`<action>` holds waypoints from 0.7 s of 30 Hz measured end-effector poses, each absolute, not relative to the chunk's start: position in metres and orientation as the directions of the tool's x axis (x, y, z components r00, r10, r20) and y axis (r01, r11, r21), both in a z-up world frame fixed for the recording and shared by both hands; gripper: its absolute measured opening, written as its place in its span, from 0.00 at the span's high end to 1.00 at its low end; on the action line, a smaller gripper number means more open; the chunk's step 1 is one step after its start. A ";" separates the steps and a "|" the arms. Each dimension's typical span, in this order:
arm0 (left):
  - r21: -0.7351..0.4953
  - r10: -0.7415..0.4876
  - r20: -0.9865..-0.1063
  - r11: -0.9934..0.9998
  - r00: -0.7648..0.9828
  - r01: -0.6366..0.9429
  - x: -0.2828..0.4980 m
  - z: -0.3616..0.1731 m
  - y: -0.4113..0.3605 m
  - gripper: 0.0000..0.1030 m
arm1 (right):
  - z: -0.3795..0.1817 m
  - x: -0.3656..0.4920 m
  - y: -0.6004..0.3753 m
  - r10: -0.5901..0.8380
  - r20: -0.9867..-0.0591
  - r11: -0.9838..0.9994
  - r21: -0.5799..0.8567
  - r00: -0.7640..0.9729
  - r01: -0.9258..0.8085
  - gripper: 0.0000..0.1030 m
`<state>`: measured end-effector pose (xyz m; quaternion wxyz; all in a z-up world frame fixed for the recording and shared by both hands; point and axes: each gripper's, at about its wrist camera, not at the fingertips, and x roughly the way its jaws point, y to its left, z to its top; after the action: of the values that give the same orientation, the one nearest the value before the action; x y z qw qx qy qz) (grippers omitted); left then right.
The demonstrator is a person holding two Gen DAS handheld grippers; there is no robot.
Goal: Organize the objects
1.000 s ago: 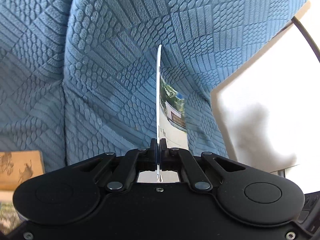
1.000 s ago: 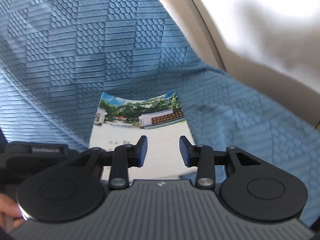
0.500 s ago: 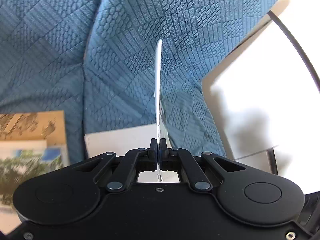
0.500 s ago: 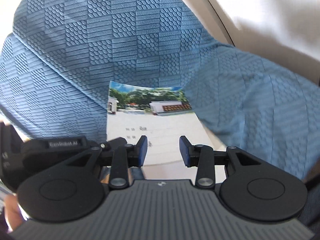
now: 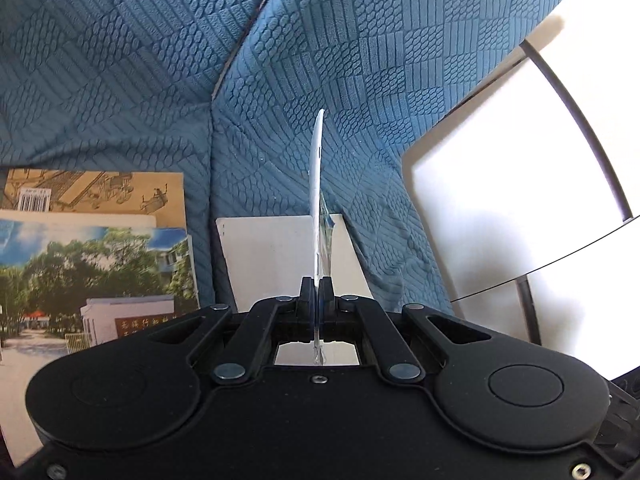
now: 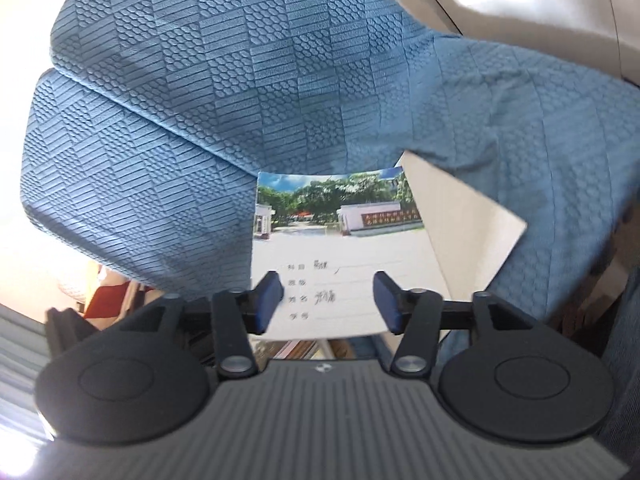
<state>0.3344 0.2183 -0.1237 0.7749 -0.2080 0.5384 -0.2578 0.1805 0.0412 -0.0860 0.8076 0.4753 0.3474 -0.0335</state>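
My left gripper (image 5: 317, 289) is shut on a thin photo-covered notebook (image 5: 318, 200), seen edge-on and held upright above the blue sofa. The same notebook (image 6: 336, 256) shows face-on in the right wrist view, with trees and a gate on its cover. My right gripper (image 6: 328, 296) is open and empty, just in front of that notebook's lower part. A stack of notebooks lies at the left of the left wrist view: a photo-covered one (image 5: 92, 280) on top of a brown one (image 5: 96, 192). A white book (image 5: 272, 256) lies on the seat under the held notebook.
The blue textured sofa (image 5: 160, 80) fills both views, with backrest and cushions behind. A white table top with a black frame (image 5: 520, 184) stands at the right of the left wrist view. The white book also shows behind the held notebook (image 6: 464, 236).
My left gripper has carried the notebook leftward, bringing the notebook stack and white book into view. My right gripper has drawn back a little and stays open.
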 end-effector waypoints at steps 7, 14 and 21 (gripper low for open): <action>-0.647 -0.652 -0.700 0.751 0.291 0.129 0.332 -0.139 0.240 0.99 | -0.089 0.169 0.060 0.311 -0.612 0.484 0.760 0.727 0.433 0.30; -0.679 -0.670 -0.678 0.728 0.301 0.091 0.334 -0.148 0.255 0.99 | -0.106 0.166 0.079 0.391 -0.598 0.368 0.798 0.699 0.477 0.18; -0.704 -0.686 -0.662 0.708 0.302 0.064 0.331 -0.152 0.254 0.99 | -0.136 0.172 0.083 0.425 -0.587 0.223 0.806 0.689 0.548 0.19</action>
<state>0.3308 0.2539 -0.1516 0.7527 -0.2902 0.5360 -0.2490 0.1717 0.0829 -0.1365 0.6770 0.6215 0.3916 -0.0454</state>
